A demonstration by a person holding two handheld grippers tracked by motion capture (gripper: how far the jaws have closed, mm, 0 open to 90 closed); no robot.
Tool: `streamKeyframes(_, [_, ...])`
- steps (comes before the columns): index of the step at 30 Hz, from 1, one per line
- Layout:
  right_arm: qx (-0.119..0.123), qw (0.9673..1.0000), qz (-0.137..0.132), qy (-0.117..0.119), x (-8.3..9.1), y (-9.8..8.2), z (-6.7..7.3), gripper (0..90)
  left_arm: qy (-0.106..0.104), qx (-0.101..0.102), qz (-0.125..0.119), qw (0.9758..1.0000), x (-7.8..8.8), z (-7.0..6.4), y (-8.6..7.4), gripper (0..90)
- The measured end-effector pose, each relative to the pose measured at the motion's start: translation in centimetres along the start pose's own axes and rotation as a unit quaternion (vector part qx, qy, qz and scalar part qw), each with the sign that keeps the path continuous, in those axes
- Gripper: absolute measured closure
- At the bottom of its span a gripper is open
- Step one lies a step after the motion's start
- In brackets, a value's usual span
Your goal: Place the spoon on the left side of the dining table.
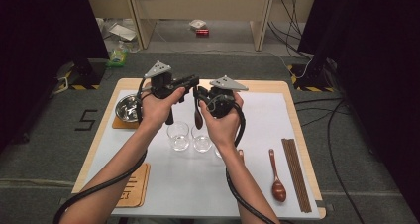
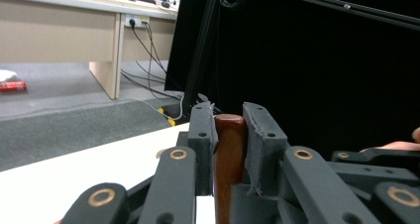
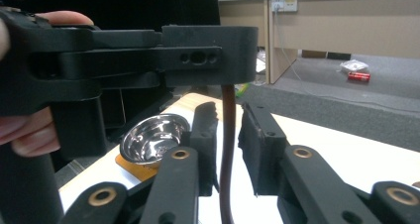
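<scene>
Two grippers meet above a table (image 1: 292, 92) covered by a white mat (image 1: 173, 184), raised so a handover can happen in the air over the tableware. The left gripper (image 1: 190, 83) reaches in from the left, and its jaws are clamped on the top end of a wooden spoon (image 1: 198, 119), taking the weight. The right gripper (image 1: 200, 96) faces it. Its jaws stand apart with the spoon's handle passing between them and a gap on each side, so it looks to be letting go rather than holding. A steel bowl (image 1: 128, 107) sits at the mat's left edge, away from the handover. Two glasses (image 1: 178, 135) stand just below the hands, and the spoon hangs bowl-down above them, probably so it can be lowered into one.
</scene>
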State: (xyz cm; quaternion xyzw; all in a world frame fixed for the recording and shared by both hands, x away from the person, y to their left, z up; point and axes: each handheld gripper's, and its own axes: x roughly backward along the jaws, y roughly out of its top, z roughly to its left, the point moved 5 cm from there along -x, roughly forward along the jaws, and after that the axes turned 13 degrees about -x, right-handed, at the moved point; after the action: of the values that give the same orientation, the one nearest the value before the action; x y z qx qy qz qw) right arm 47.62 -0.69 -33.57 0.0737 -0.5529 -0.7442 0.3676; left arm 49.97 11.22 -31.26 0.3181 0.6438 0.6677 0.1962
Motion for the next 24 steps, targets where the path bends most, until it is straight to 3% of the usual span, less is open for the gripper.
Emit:
streamKeyframes(8, [0.016,0.9998,0.012,0.001,1.5,-0.6,-0.5,66.9,0.022,-0.023,-0.001,0.9995,0.6,0.8,0.2,74.5])
streamKeyframes(13, [0.016,0.9996,0.019,-0.013,2.5,-1.4,-1.8,65.9,0.032,-0.041,-0.001,0.9987,1.1,1.2,-0.1,74.6])
streamKeyframes(24, [0.009,0.9989,0.029,-0.035,4.2,-2.8,-4.4,64.7,0.055,-0.056,-0.001,0.9969,2.6,2.5,-0.6,74.6])
